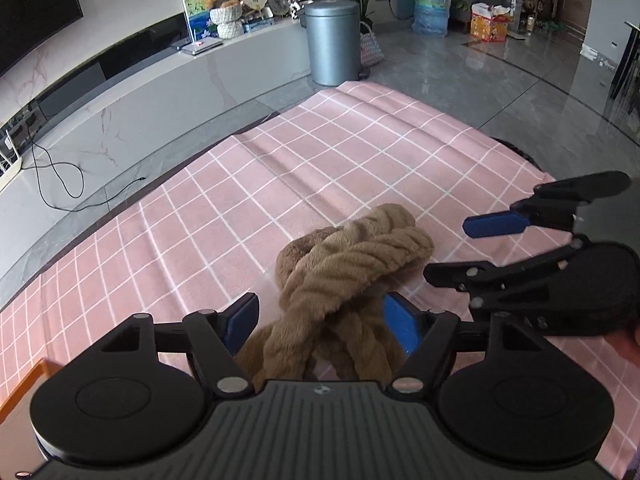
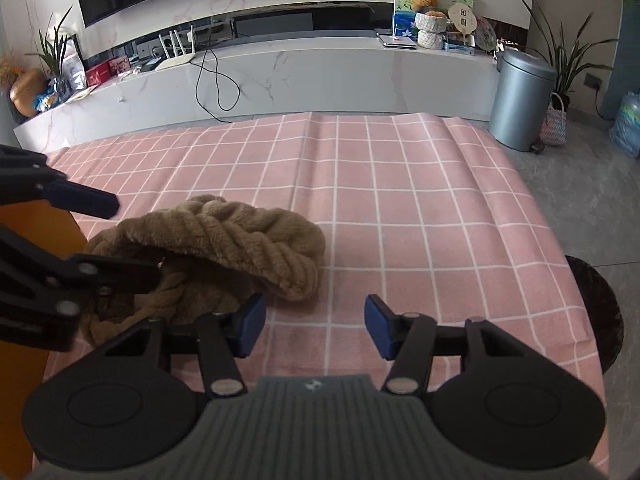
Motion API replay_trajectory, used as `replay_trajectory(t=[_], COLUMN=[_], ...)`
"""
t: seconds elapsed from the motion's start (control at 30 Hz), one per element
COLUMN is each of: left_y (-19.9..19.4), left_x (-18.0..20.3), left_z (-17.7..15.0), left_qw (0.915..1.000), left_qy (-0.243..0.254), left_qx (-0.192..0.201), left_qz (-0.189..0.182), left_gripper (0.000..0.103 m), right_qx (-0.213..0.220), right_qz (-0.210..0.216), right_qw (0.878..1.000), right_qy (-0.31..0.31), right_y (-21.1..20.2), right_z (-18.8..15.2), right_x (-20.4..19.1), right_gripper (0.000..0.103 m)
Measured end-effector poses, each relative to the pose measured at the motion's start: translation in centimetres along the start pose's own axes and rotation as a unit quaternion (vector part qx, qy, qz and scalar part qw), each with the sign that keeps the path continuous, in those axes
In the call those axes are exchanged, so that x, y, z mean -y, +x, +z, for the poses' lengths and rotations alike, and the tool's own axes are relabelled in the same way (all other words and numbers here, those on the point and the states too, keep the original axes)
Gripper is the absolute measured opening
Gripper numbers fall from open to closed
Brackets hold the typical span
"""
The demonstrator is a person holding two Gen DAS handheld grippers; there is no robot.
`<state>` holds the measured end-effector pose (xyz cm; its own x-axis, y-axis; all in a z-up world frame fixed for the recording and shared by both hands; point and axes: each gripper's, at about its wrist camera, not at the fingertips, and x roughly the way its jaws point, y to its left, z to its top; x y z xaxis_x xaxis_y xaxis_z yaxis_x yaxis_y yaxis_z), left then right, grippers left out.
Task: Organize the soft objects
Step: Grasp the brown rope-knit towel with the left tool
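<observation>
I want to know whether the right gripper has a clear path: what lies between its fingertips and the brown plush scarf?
Only bare pink checked cloth. In the right wrist view the right gripper stands open beside the brown plush scarf, nothing between them.

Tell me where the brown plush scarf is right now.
The brown plush scarf lies bunched on the pink checked cloth, between the left gripper's open jaws, left of the right gripper.

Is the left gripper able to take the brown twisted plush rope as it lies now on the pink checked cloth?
Probably yes. The brown twisted plush rope already lies between the open fingers of the left gripper, and nothing blocks them. The right gripper is close beside it but apart.
</observation>
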<state>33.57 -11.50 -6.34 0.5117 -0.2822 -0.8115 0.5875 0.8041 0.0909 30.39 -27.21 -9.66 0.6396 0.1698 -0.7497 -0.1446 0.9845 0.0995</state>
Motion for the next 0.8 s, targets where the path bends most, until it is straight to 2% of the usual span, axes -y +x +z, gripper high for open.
replay_trajectory(t=[0.1, 0.27, 0.33, 0.37, 0.4, 0.43, 0.6, 0.8], left_y=[1.8, 3.9, 4.3, 4.4, 4.3, 4.2, 2.8, -1.0], left_x=[-0.4, -1.8, -2.0, -2.1, -2.0, -2.0, -1.8, -1.9], left_z=[0.6, 0.6, 0.4, 0.3, 0.2, 0.1, 0.0, 0.1], left_qw=[0.9993, 0.9951, 0.9935, 0.9932, 0.9932, 0.9932, 0.993, 0.9938], left_qy=[-0.023, -0.084, -0.1, -0.103, -0.104, -0.105, -0.114, -0.111], left_qx=[-0.025, -0.052, -0.055, -0.055, -0.053, -0.05, -0.029, 0.003], left_qz=[0.013, 0.001, -0.002, -0.003, -0.005, -0.006, -0.004, -0.002], left_gripper=[0.084, 0.069, 0.053, 0.049, 0.039, 0.033, 0.022, 0.02], right_qx=[-0.006, -0.011, -0.008, -0.008, -0.008, -0.008, -0.01, -0.004], right_qz=[0.006, 0.021, 0.025, 0.026, 0.025, 0.024, 0.023, 0.027], right_qw=[1.0, 1.0, 1.0, 1.0, 0.999, 0.999, 0.999, 0.999], right_qy=[-0.006, -0.011, -0.014, -0.016, -0.018, -0.02, -0.019, -0.021], right_y=[0.9, 1.3, 1.2, 1.2, 1.2, 1.3, 1.4, 0.9], right_z=[-0.2, -0.5, -0.6, -0.6, -0.7, -0.7, -0.7, -0.7], right_x=[-0.2, -0.6, -0.7, -0.8, -0.8, -0.8, -0.7, -1.0], right_gripper=[0.045, 0.044, 0.044, 0.044, 0.044, 0.044, 0.044, 0.044])
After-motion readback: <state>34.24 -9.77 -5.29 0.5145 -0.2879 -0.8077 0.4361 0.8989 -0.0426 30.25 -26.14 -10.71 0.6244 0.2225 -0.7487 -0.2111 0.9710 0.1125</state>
